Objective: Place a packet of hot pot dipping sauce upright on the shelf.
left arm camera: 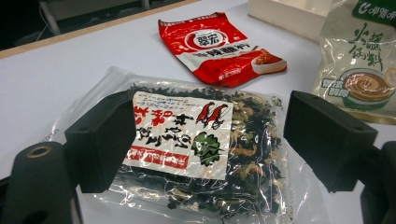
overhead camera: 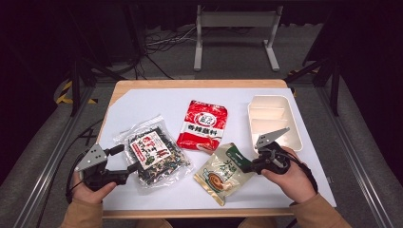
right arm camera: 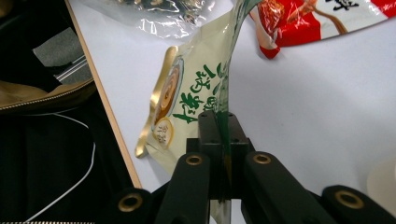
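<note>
Pinching glossy green pouch point(right arm camera: 187, 93) (crinkled foil), right gripper point(right arm camera: 223, 135)

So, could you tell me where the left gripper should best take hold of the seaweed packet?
Probably at the clear sealed edge of the seaweed packet that faces the left gripper, coming in low from the left. The packet lies flat, its middle is bulky, and the open jaws already straddle that end.

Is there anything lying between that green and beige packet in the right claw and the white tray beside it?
Nothing visible. The right gripper is clamped on the green packet, and the white tray sits just beyond it across bare table; the red packet lies off to the side.
</note>
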